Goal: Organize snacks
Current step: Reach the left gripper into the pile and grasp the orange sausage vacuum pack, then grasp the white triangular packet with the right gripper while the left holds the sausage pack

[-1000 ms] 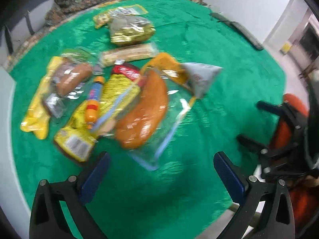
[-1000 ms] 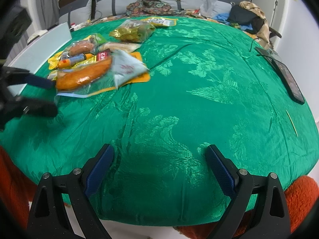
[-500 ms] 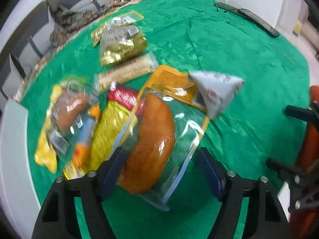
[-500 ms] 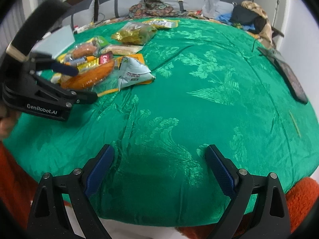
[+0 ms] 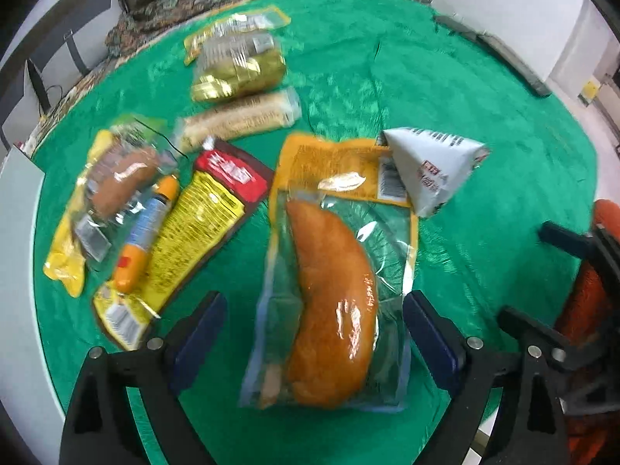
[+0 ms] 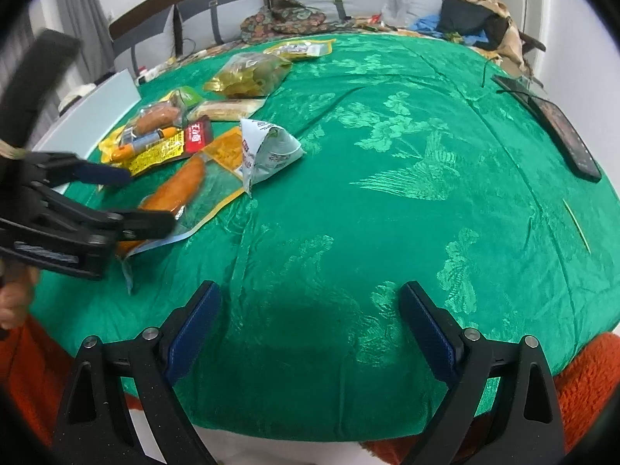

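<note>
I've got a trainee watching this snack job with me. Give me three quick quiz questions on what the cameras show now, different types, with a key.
1. True or false: the left gripper has its jaws clamped tight on the clear pack with the orange bread.
2. Multiple choice: what lies against that pack's far right corner? A) white triangular pouch B) a blue can C) a glass jar
3. Fill in: the right gripper hovers over bare ____ cloth.

Key: 1 false, the jaws stand wide on either side of the pack; 2 A; 3 green.
</note>
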{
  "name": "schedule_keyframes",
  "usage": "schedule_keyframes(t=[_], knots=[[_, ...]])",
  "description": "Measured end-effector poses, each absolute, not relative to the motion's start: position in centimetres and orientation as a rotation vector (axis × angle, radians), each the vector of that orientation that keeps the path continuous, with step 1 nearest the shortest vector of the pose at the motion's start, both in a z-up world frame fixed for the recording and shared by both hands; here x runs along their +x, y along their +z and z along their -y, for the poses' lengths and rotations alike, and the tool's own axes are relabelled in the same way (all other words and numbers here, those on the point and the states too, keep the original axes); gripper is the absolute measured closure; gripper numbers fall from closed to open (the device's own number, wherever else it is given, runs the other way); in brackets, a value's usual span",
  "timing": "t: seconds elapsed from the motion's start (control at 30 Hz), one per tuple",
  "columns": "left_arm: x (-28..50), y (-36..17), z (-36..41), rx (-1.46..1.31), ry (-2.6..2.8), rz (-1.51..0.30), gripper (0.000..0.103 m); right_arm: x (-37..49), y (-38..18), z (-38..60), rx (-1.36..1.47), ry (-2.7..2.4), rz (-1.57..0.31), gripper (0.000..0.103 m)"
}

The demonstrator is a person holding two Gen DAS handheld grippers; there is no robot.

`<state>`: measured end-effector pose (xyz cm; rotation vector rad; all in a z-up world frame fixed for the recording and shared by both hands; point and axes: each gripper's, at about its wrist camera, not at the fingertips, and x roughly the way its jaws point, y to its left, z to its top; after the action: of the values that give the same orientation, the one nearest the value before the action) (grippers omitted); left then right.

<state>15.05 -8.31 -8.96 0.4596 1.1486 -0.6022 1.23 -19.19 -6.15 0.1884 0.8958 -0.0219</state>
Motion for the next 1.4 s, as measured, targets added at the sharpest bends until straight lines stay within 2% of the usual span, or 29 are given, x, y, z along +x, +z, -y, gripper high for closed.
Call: schedule_keyframes(t=[0.03, 0.07, 0.43, 0.5, 0.57, 0.7, 0.77, 1.17, 1.4], knots=[[15.0, -9.4, 8.4, 0.453, -0.599, -1.157, 0.003, 1.2, -6.1, 19.3, 0.194, -0.021, -0.893, 0.008], [15.0, -9.6, 8.3, 0.443, -0.589, -1.161, 0.0, 1.1, -6.1, 19.4, 0.198, -0.02, -0.892, 0.008], [14.9, -10.1, 7.6, 0.385, -0.584, -1.14, 0.0, 1.2, -6.2, 19.4, 0.198, -0.026, -0.887, 0.008], [14.4, -9.9, 7.5, 0.373, -0.575, -1.135, 0.003, 1.2, -6.1, 20.0, 0.234, -0.021, -0.884, 0.008], [13.4, -9.3, 7.4, 0.373, -0.592, -1.114, 0.02, 1.1, -6.0, 20.3, 0.257, -0.026, -0.882, 0.008], [12.0, -8.8, 7.3, 0.378, -0.605, -1.099, 0.03, 1.1, -5.9, 20.6, 0.28, -0.031, -0.877, 0.008], [11.8, -8.6, 7.1, 0.372, -0.602, -1.095, 0.039, 1.2, -5.9, 20.5, 0.275, -0.032, -0.879, 0.008], [10.4, -8.2, 5.0, 0.289, -0.569, -1.095, 0.044, 1.5, -3.1, 23.6, 0.405, 0.001, -0.766, 0.008], [10.3, -8.1, 4.8, 0.28, -0.564, -1.09, 0.045, 6.9, -2.9, 21.2, 0.361, 0.183, -0.815, 0.011]])
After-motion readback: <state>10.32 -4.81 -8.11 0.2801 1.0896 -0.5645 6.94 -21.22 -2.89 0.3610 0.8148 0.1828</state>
